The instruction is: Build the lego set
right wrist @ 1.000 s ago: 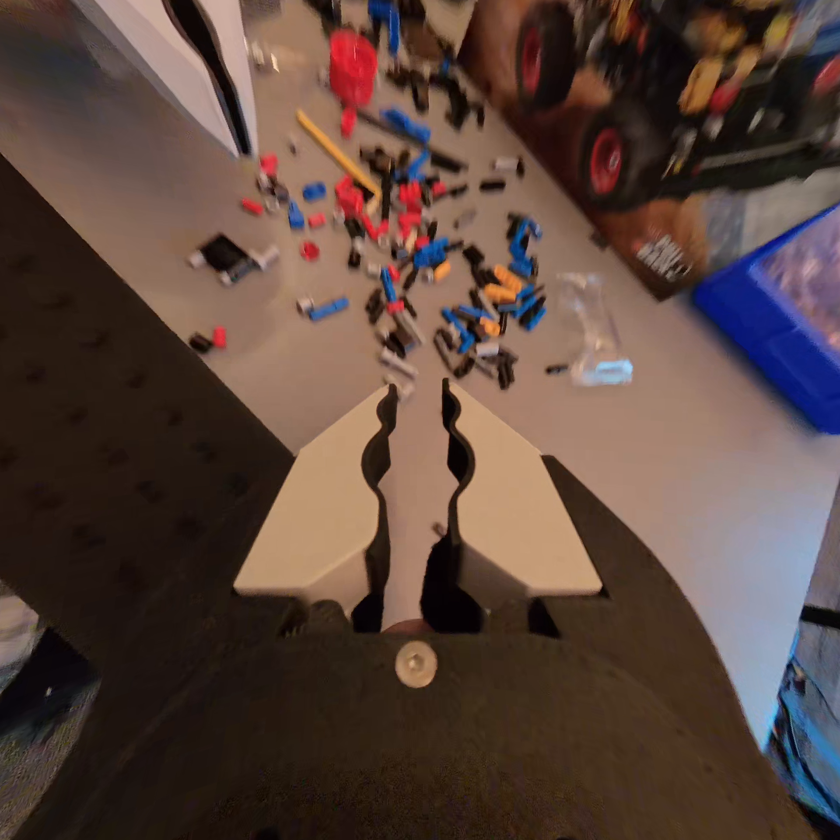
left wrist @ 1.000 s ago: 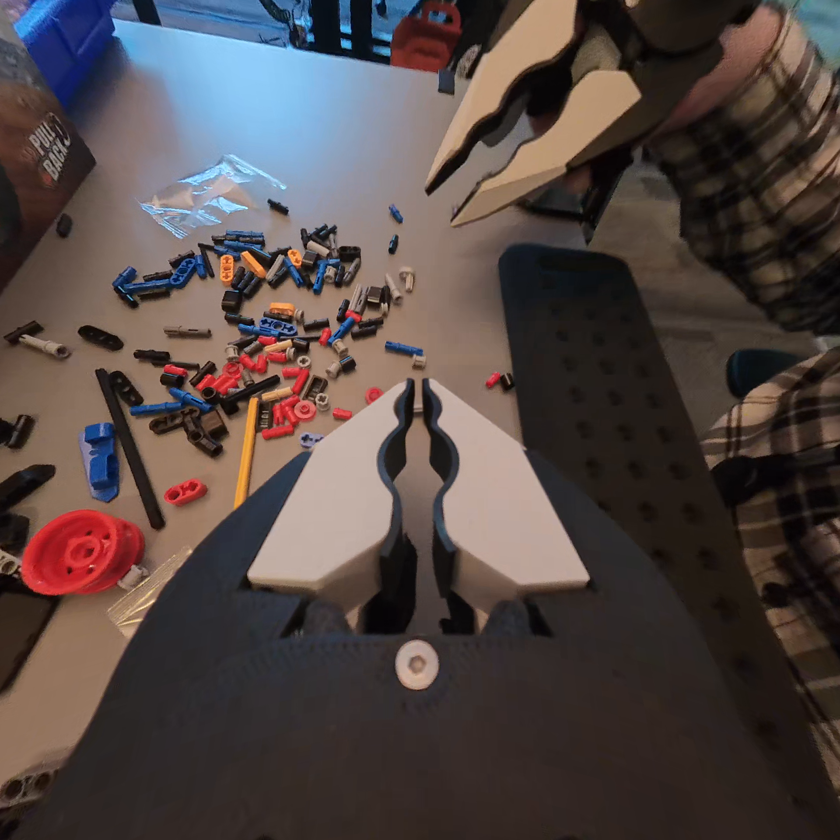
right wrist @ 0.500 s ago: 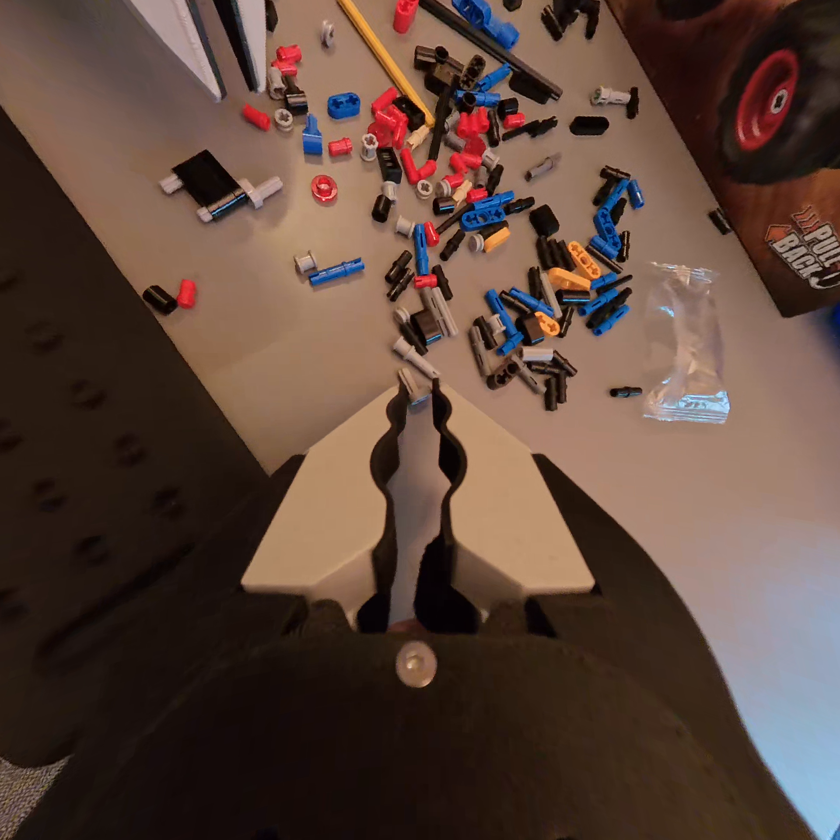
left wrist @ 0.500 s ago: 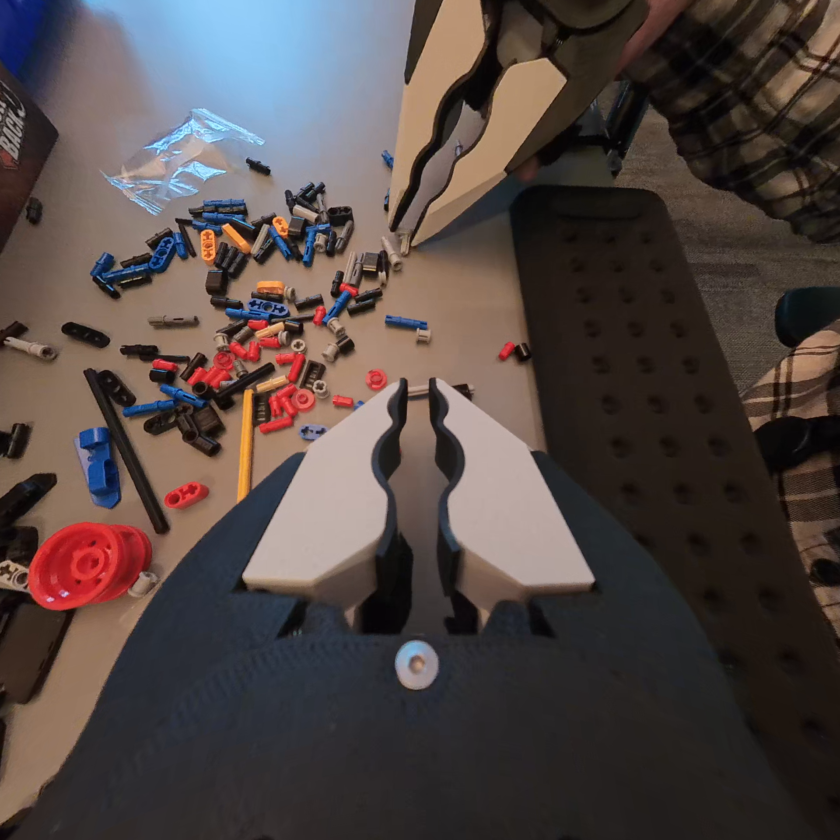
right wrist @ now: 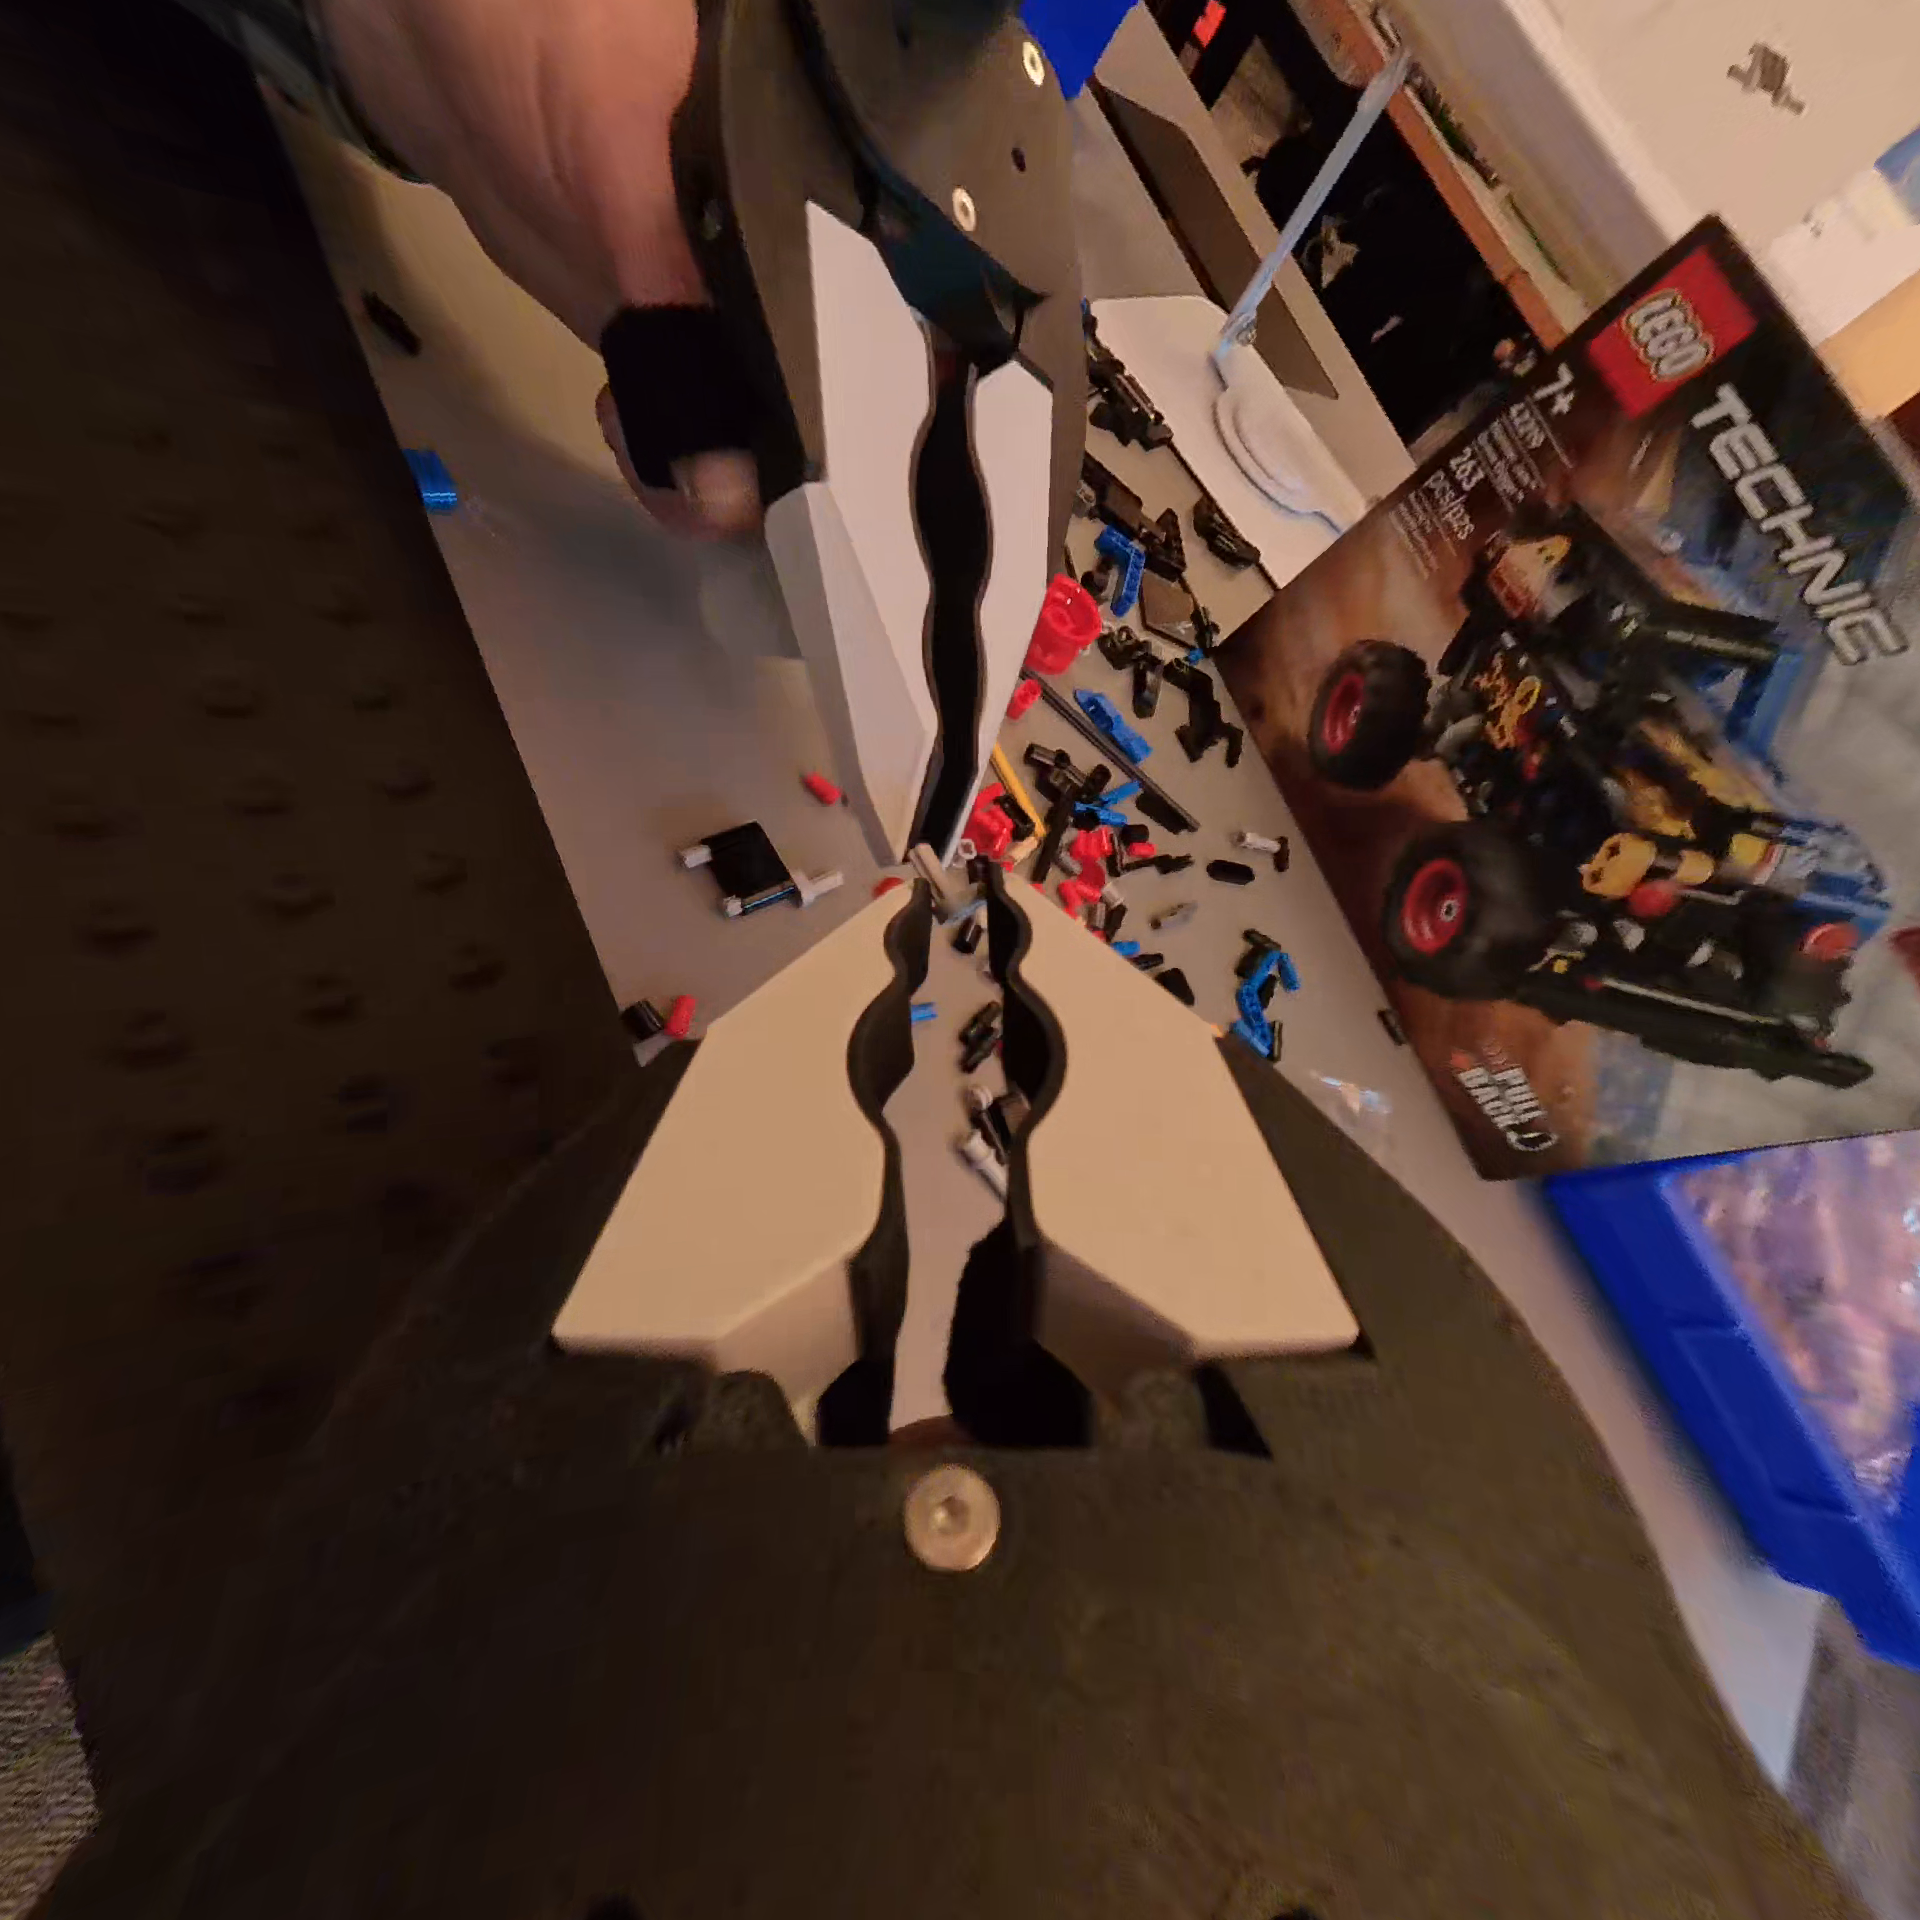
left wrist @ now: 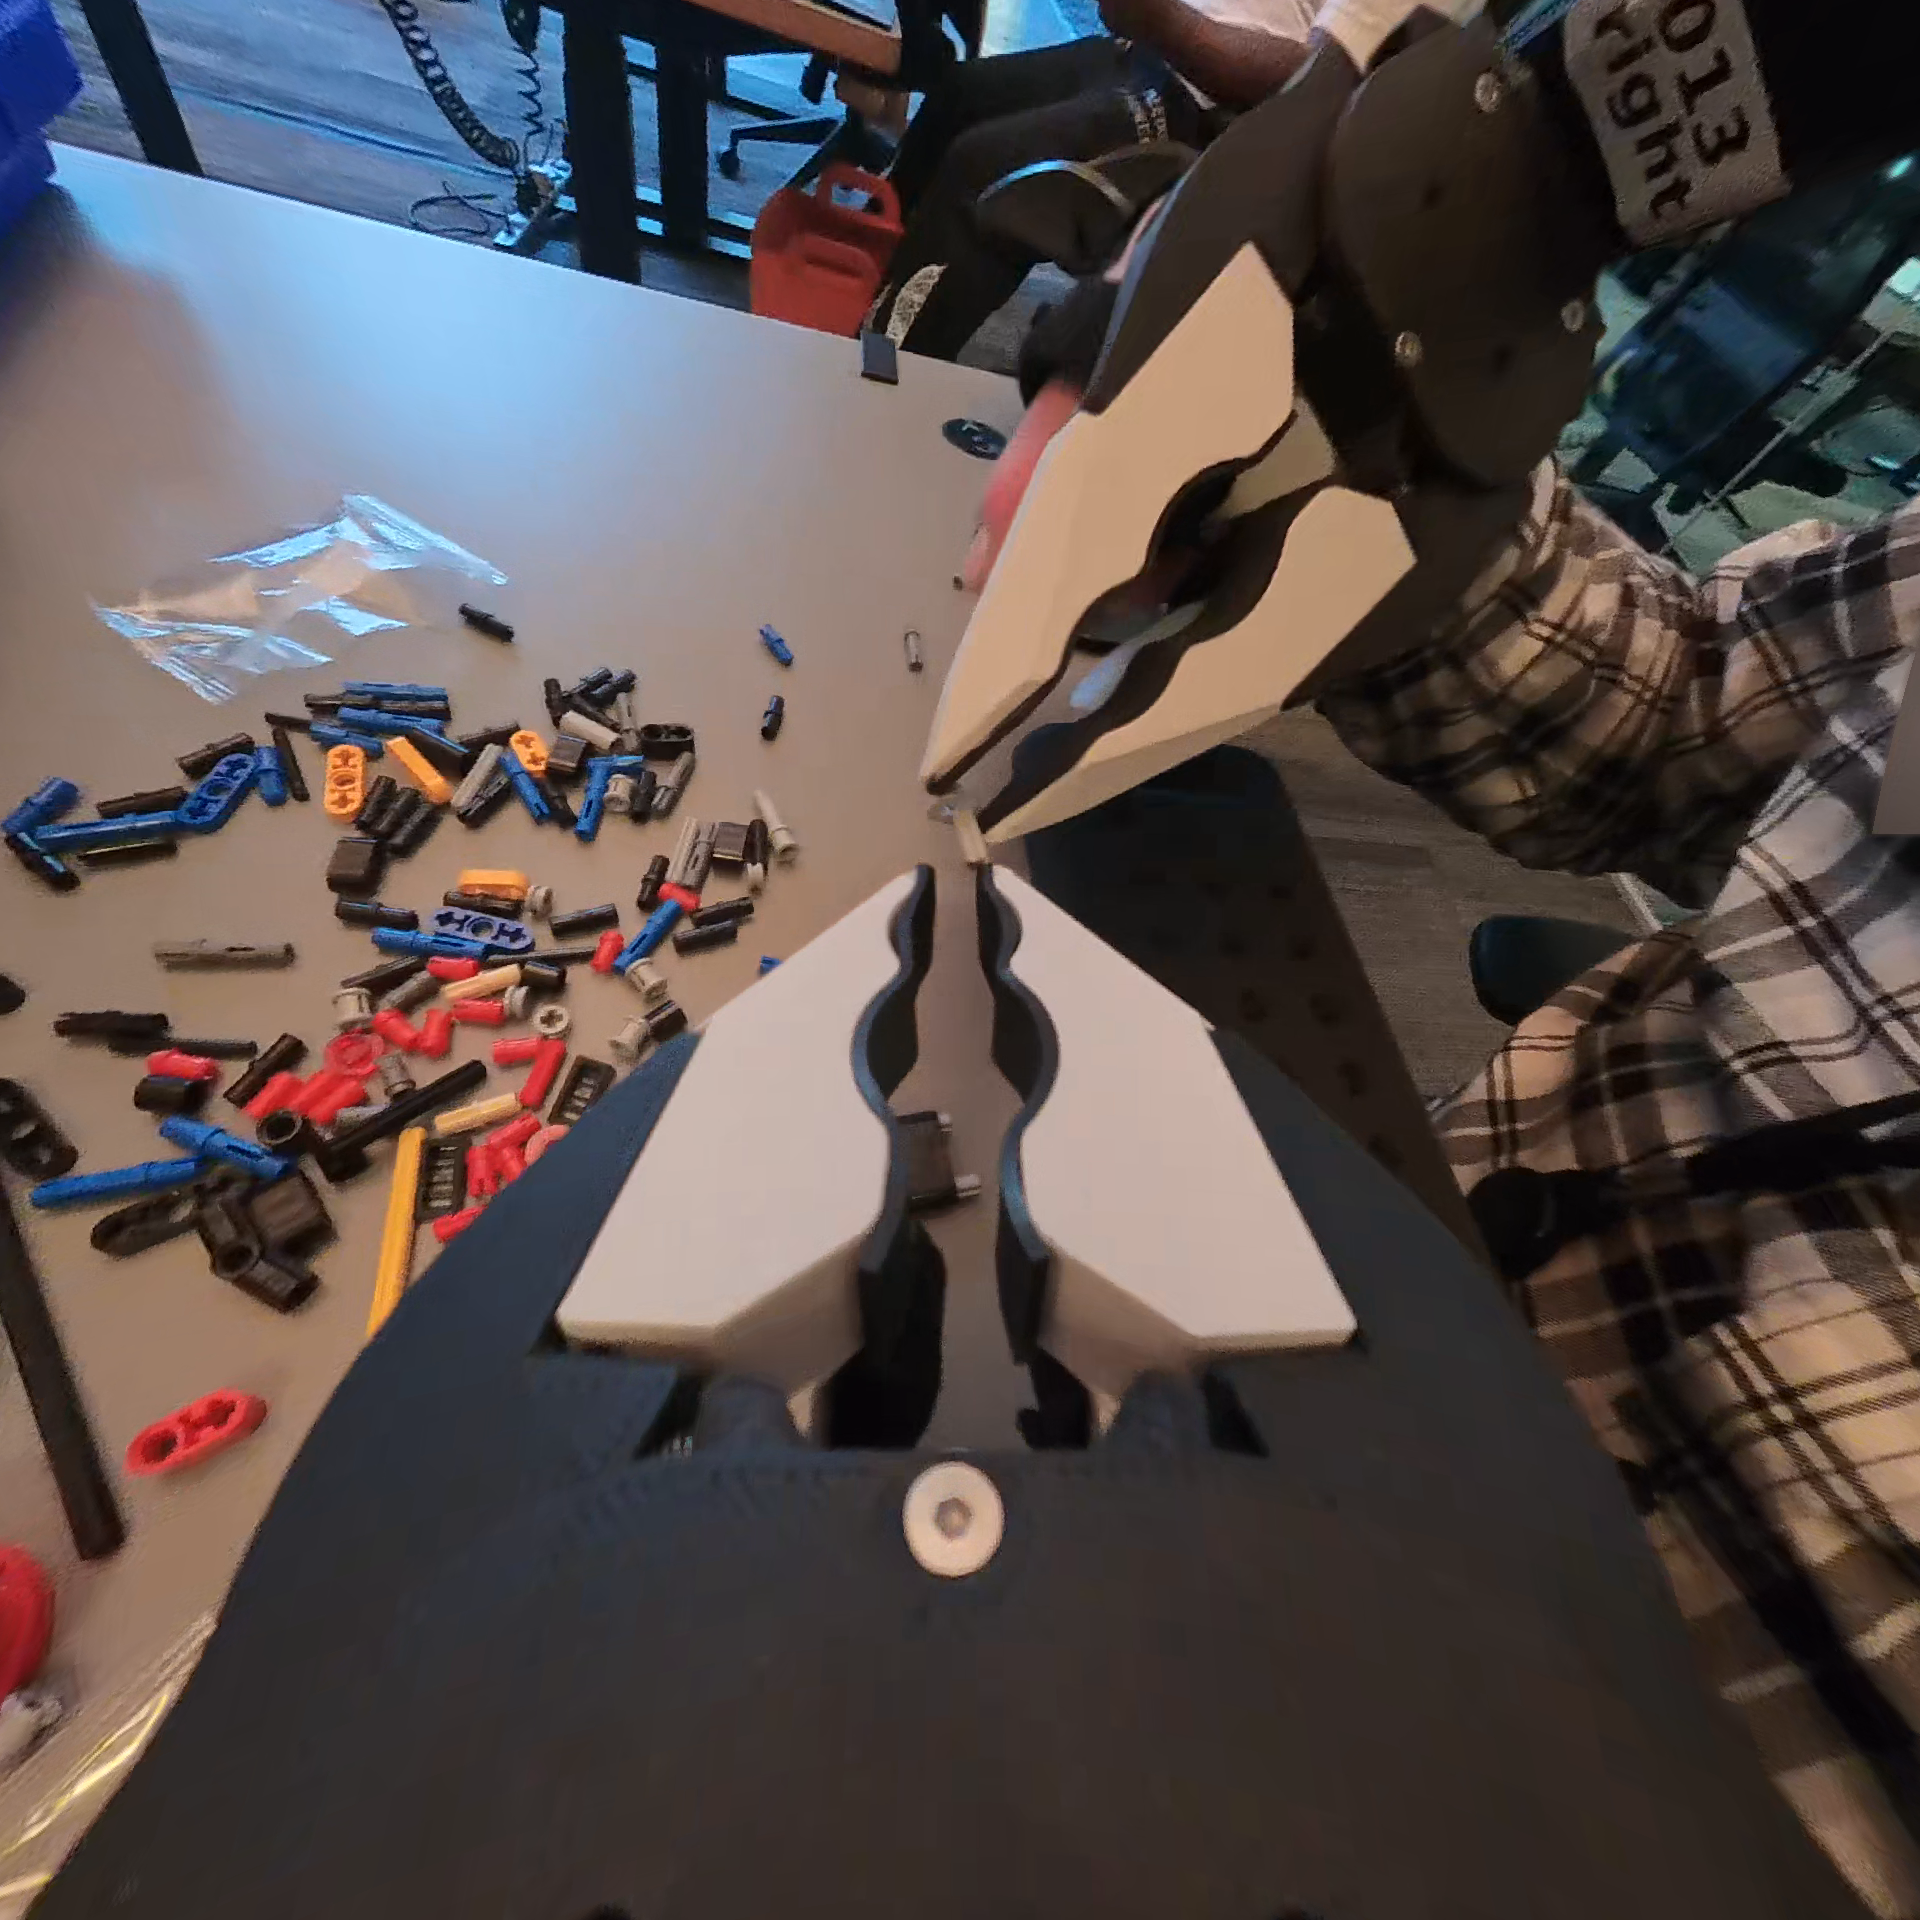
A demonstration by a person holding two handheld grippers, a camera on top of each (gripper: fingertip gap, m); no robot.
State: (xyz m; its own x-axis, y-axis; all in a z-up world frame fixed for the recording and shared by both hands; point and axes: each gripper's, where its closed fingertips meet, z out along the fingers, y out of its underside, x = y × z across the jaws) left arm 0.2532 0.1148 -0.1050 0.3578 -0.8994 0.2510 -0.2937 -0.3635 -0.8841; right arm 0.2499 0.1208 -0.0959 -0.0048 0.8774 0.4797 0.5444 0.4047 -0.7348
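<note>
Red, blue, black and orange lego pieces (left wrist: 436, 935) on a grey table (left wrist: 520, 436); plaid sleeve (left wrist: 1621, 707).

Office: desks (left wrist: 665, 343), swivel chair base (left wrist: 774, 145), cables (left wrist: 457, 94).

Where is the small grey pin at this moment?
The small grey pin is off the table, pinched at the right gripper tip, just above the left gripper fingers.
</note>
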